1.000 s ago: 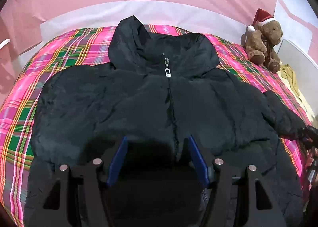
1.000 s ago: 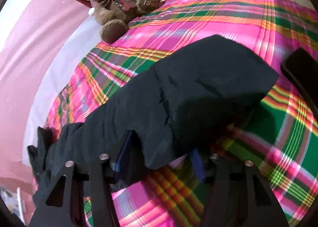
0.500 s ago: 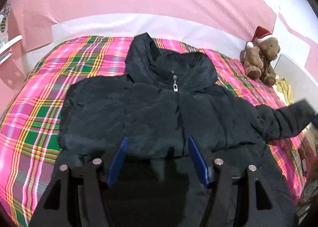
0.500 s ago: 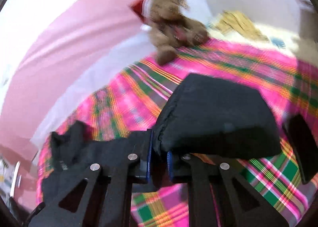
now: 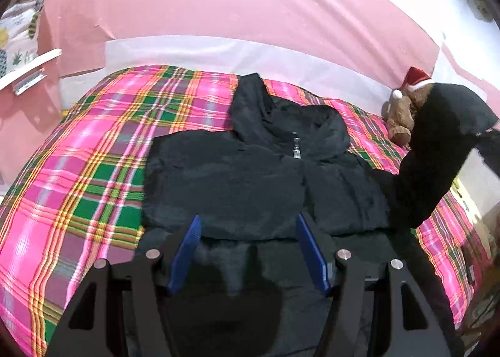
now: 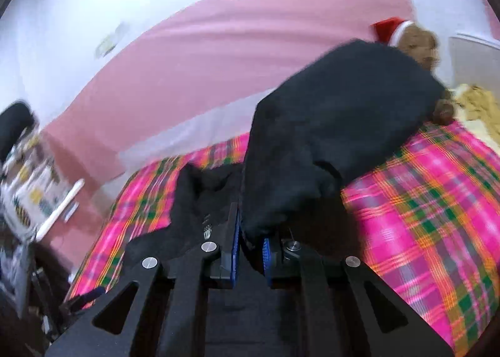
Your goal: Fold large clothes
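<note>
A black hooded puffer jacket (image 5: pixel 250 179) lies front up and zipped on the plaid bedspread (image 5: pixel 93 176), hood toward the wall. My left gripper (image 5: pixel 247 247) hovers open over its lower front, blue pads apart with nothing between them. Its right sleeve (image 5: pixel 437 154) is lifted off the bed at the right edge of the left wrist view. In the right wrist view my right gripper (image 6: pixel 250 247) is shut on that sleeve (image 6: pixel 337 126), the cuff end standing up beyond the pads. The jacket's collar and zip pull (image 6: pixel 206 216) show below left of it.
A brown teddy bear with a red Santa hat (image 5: pixel 403 107) sits at the bed's far right corner, partly behind the raised sleeve. A yellow garment (image 6: pixel 478 107) lies beyond it. Pink wall and white strip run behind the bed; a patterned cloth and white rail (image 5: pixel 28 66) are at the left.
The right gripper closed on the sleeve lying on the bedspread, then lifted and rolled it upward. The left gripper drew back and up, showing more of the jacket and bed.
</note>
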The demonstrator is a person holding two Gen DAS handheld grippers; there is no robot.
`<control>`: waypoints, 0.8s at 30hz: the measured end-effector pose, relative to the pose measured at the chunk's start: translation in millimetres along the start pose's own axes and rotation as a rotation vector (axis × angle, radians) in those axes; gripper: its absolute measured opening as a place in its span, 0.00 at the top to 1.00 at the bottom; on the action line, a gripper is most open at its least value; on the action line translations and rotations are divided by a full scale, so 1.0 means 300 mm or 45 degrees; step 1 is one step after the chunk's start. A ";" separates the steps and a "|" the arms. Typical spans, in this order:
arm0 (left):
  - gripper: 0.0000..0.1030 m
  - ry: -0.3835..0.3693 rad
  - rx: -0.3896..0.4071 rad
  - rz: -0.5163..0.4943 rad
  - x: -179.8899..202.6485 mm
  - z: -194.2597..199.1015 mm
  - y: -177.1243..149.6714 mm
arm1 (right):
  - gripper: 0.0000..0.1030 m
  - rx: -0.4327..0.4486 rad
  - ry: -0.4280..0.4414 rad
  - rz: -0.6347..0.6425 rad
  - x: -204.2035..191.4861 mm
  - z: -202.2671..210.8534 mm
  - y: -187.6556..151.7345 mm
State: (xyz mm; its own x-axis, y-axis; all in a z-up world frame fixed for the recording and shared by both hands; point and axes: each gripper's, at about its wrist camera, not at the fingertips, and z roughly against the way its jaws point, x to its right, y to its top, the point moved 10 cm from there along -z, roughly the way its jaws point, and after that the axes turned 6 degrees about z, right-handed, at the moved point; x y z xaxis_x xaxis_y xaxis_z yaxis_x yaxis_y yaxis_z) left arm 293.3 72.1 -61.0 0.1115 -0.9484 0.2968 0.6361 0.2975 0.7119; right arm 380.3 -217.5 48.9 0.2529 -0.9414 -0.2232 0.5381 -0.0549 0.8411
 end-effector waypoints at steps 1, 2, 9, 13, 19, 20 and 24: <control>0.37 0.003 0.002 0.014 -0.019 0.005 -0.001 | 0.88 -0.023 0.017 0.015 -0.033 -0.033 -0.023; 0.37 0.007 0.005 0.030 -0.043 0.009 -0.003 | 0.88 -0.061 0.040 0.033 -0.079 -0.088 -0.054; 0.37 0.028 -0.013 0.102 -0.155 -0.008 -0.034 | 0.88 -0.315 0.114 0.125 -0.277 -0.387 -0.334; 0.37 0.023 -0.025 0.118 -0.185 -0.025 -0.048 | 0.84 -0.456 0.120 0.170 -0.317 -0.502 -0.484; 0.37 -0.022 -0.025 0.144 -0.162 -0.034 -0.023 | 0.49 -0.445 0.167 0.254 -0.361 -0.484 -0.491; 0.37 -0.030 -0.021 0.142 -0.149 -0.034 -0.013 | 0.34 -0.445 0.218 0.255 -0.389 -0.471 -0.491; 0.34 -0.058 0.000 0.120 -0.083 -0.027 0.036 | 0.31 -0.414 0.299 0.330 -0.447 -0.394 -0.468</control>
State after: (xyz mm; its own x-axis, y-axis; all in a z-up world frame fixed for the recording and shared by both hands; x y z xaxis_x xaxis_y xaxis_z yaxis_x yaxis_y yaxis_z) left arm 303.5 98.1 -65.7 0.1357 -0.9102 0.3913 0.6242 0.3852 0.6797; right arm 365.9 -44.2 -97.5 0.5669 -0.8074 -0.1634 0.6476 0.3142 0.6942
